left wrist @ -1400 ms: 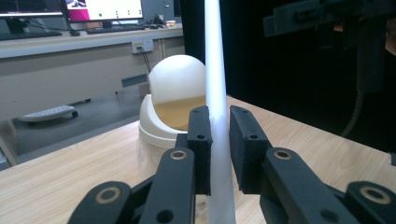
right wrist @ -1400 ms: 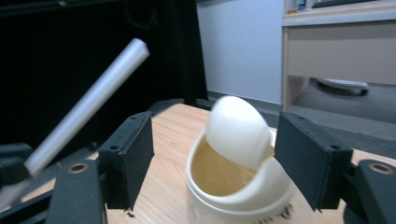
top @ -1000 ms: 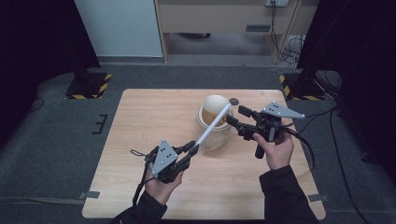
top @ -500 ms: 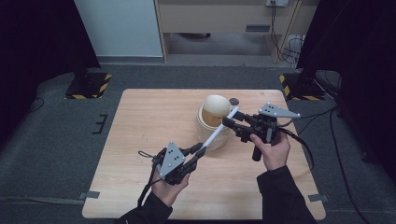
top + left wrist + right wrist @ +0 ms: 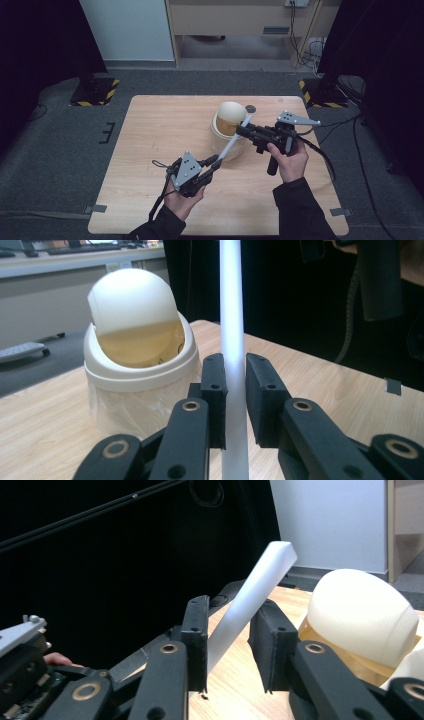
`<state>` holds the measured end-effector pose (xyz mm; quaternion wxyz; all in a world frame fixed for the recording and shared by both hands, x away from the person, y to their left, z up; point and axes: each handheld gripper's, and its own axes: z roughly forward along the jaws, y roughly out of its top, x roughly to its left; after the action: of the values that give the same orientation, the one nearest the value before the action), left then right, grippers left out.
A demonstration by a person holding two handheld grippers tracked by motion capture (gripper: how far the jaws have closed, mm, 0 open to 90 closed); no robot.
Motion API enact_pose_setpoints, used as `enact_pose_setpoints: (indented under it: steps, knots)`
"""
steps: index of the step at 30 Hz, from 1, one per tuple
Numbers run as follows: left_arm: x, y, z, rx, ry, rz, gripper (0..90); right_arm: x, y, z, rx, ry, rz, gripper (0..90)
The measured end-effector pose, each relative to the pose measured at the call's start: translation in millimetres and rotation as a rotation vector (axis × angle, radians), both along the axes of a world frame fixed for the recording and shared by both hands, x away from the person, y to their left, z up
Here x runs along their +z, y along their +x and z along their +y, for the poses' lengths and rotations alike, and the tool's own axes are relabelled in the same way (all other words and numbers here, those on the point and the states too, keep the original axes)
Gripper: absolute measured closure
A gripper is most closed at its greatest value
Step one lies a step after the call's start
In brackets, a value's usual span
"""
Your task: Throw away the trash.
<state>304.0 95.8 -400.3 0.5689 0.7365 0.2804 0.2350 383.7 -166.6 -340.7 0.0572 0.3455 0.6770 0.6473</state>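
Lower now, smooth white rod (image 5: 233,142)

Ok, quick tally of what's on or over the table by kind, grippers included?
Grippers: 2, left gripper and right gripper
White rods: 1, white rod, between the jaws of both
Lidded bins: 1, cream bin with its domed swing lid
Small dark round things: 1, dark disc behind the bin
Total: 5
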Motion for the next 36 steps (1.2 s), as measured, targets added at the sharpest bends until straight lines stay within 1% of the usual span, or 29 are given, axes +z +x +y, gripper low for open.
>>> enact_pose_setpoints:
  steps: [3,4,7,8,9,10,11,12,15,16,17,18,19,20,21,22,23,24,26,27,28,29,30,31,32,33,34,35,36]
  knots:
    - [-4.5,1.9,-0.8,-0.004,0.004,0.020,78.8,-1.2,0.3,1.5,0.007,-0.007,0.003,72.3]
    - [-4.5,1.9,-0.8,-0.004,0.004,0.020,78.7,-1.2,0.3,1.5,0.007,-0.007,0.003,72.3]
    - [-7.2,3.3,1.8,-0.001,0.004,0.040,78.5,-2.4,0.4,3.0,0.011,-0.012,0.000,73.2]
    - [-8.2,3.4,3.3,0.001,0.006,0.046,79.2,-2.7,0.3,3.3,0.007,-0.011,-0.004,77.4]
    - [-9.4,3.3,5.4,0.005,0.008,0.050,78.5,-2.7,0.0,2.9,-0.003,-0.019,-0.020,79.3]
    - [-11.9,3.3,10.1,0.013,0.015,0.057,78.5,-2.4,0.7,1.0,-0.014,-0.023,-0.026,80.2]
    - [-13.5,3.5,13.4,0.020,0.024,0.063,78.4,-2.3,0.9,0.2,-0.017,-0.019,-0.029,80.2]
    - [-13.5,3.5,13.4,0.020,0.024,0.063,78.4,-2.3,0.9,0.2,-0.017,-0.019,-0.029,80.2]
    - [-20.6,5.1,28.4,0.049,0.045,0.093,77.5,-1.2,0.6,-3.9,-0.032,-0.022,-0.038,80.3]
    - [-23.5,6.2,34.1,0.059,0.057,0.109,76.4,-0.8,0.3,-5.3,-0.037,-0.019,-0.042,80.4]
    - [-29.9,8.2,45.0,0.080,0.074,0.134,74.5,0.1,0.1,-8.0,-0.044,-0.017,-0.046,80.4]
    - [-29.9,8.2,45.0,0.080,0.074,0.134,73.1,0.1,0.1,-8.0,-0.044,-0.017,-0.046,80.4]
    - [-35.0,10.3,53.0,0.094,0.098,0.163,73.1,0.5,0.0,-8.8,-0.048,-0.016,-0.048,80.3]
    - [-44.3,13.6,66.4,0.120,0.123,0.199,71.3,1.9,0.0,-10.9,-0.053,-0.012,-0.054,80.4]
    - [-44.3,13.6,66.4,0.120,0.123,0.199,70.6,1.9,0.0,-10.9,-0.053,-0.012,-0.054,80.4]
    - [-49.1,15.5,72.9,0.137,0.138,0.216,70.6,2.6,0.1,-11.5,-0.054,-0.009,-0.054,80.4]
    - [-57.2,19.5,83.4,0.162,0.170,0.248,68.7,3.6,0.4,-12.3,-0.058,-0.006,-0.060,80.4]
    - [-57.2,19.5,83.4,0.162,0.170,0.248,68.5,3.6,0.4,-12.3,-0.058,-0.006,-0.060,80.4]
    - [-66.4,24.9,95.1,0.191,0.199,0.291,65.2,5.4,0.5,-12.1,-0.058,-0.002,-0.065,80.4]
    - [-69.7,27.2,99.4,0.201,0.215,0.310,65.2,5.4,0.5,-12.1,-0.058,-0.002,-0.065,80.4]
    - [-73.0,29.0,103.1,0.213,0.219,0.317,65.1,6.1,0.5,-12.0,-0.058,0.000,-0.068,80.5]
    - [-75.6,31.1,106.7,0.223,0.229,0.336,64.6,6.8,0.6,-12.0,-0.057,0.001,-0.072,80.5]
    - [-78.6,32.9,109.4,0.235,0.225,0.358,63.9,7.7,0.5,-12.1,-0.057,0.002,-0.075,80.5]
    - [-83.6,36.1,113.1,0.246,0.231,0.397,61.3,10.1,-0.4,-12.6,-0.057,0.012,-0.078,80.5]
    - [-83.6,36.1,113.1,0.246,0.231,0.397,60.6,10.1,-0.4,-12.6,-0.057,0.012,-0.078,80.5]
    - [-90.0,39.7,115.7,0.256,0.261,0.422,58.5,13.2,-1.3,-13.4,-0.058,0.018,-0.085,80.5]
    - [-90.0,39.7,115.7,0.256,0.261,0.422,56.9,13.2,-1.3,-13.4,-0.058,0.018,-0.085,80.5]
    - [-97.6,44.1,118.4,0.269,0.292,0.450,56.0,16.1,-1.8,-15.2,-0.064,0.027,-0.093,80.5]
    - [-97.6,44.1,118.4,0.269,0.292,0.450,54.2,16.1,-1.8,-15.2,-0.064,0.027,-0.093,80.5]
